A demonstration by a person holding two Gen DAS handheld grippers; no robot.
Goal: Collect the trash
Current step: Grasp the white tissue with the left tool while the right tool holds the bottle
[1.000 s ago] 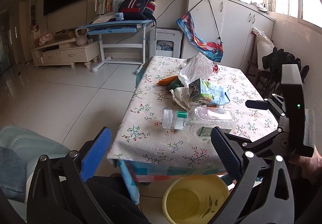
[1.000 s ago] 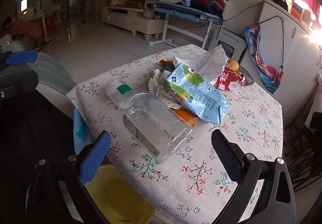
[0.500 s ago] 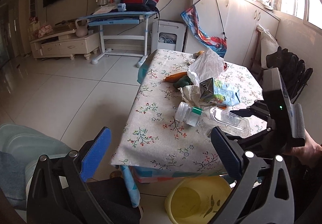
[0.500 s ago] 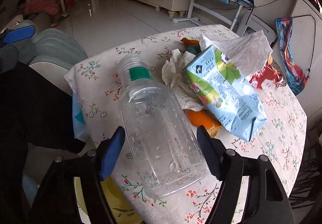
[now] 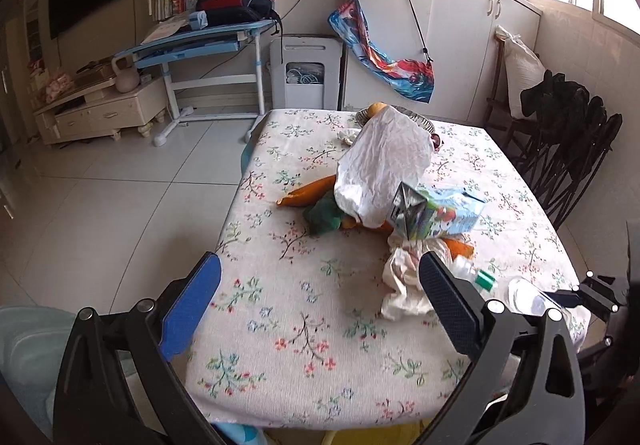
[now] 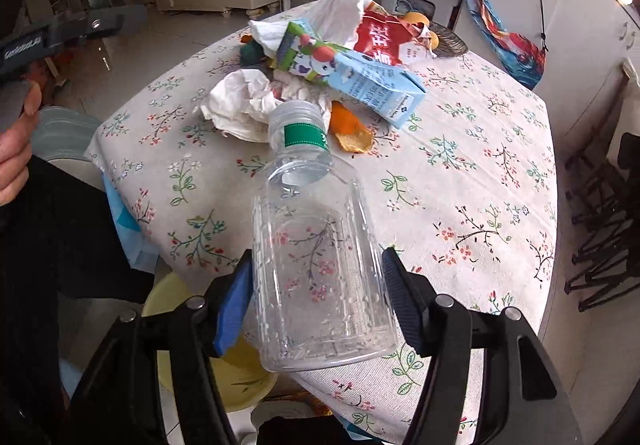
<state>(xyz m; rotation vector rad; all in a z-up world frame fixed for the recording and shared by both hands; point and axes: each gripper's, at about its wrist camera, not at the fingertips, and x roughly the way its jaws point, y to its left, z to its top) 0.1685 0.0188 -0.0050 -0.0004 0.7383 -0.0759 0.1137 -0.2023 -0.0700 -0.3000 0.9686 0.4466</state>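
My right gripper [image 6: 318, 291] is shut on a clear plastic bottle [image 6: 316, 241] with a green label, holding it by its base at the table's near edge. The bottle also shows in the left wrist view [image 5: 528, 299], by the right gripper [image 5: 588, 295]. My left gripper [image 5: 316, 303] is open and empty above the floral tablecloth [image 5: 304, 329]. A trash pile lies mid-table: crumpled tissue [image 6: 240, 105], a blue juice carton [image 6: 360, 75], orange peel [image 6: 352, 131], a red packet [image 6: 380, 41] and white paper [image 5: 384, 169].
A yellow basin [image 6: 224, 369] stands on the floor below the table's near edge. A wire basket [image 6: 448, 41] sits at the table's far side. Black folding chairs [image 5: 568, 149] stand to the right. White cabinets and a blue desk [image 5: 200, 41] are behind.
My right gripper has closed on the bottle, which now sits tilted between its fingers. My left gripper has moved forward over the table and stays open.
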